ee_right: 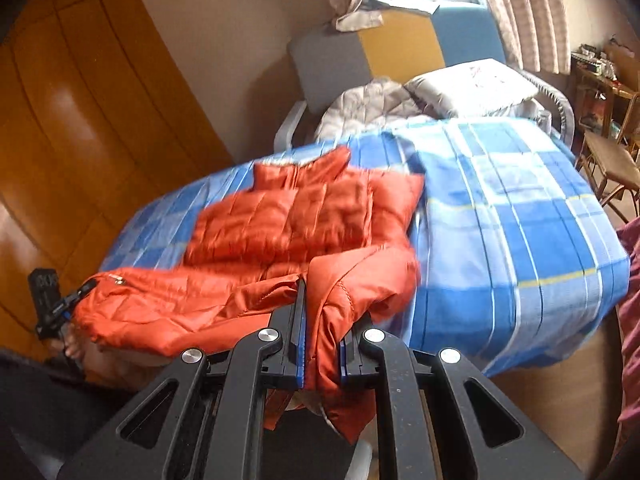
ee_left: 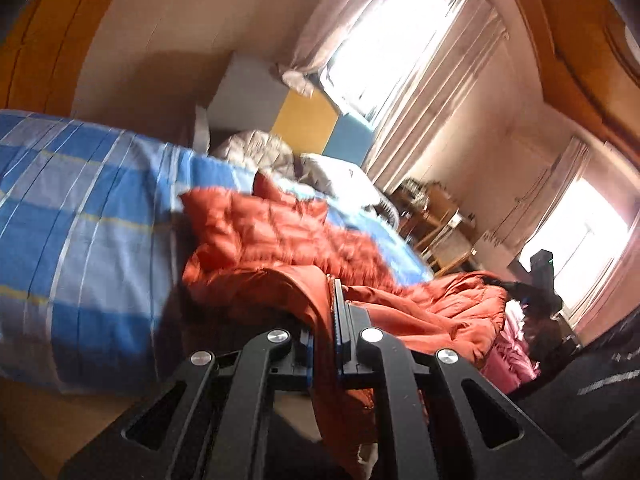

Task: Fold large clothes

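An orange quilted jacket (ee_left: 272,232) lies across the bed's blue plaid sheet (ee_left: 80,200), collar toward the pillows. My left gripper (ee_left: 330,292) is shut on the jacket's near edge, and fabric drapes over one of its fingers. In the right wrist view the same jacket (ee_right: 288,216) has its lower part lifted off the sheet (ee_right: 500,220). My right gripper (ee_right: 322,300) is shut on a fold of that edge. The left gripper (ee_right: 56,304) shows at the far left, holding the other end of the hem. The right gripper (ee_left: 540,280) shows far right in the left wrist view.
A white pillow (ee_right: 472,84) and a grey quilted garment (ee_right: 368,104) lie at the bed's head, below a grey, yellow and blue headboard (ee_right: 400,48). A wooden wardrobe (ee_right: 80,120) stands left. A wooden chair (ee_right: 608,164) stands right, and pink cloth (ee_left: 508,360) lies low.
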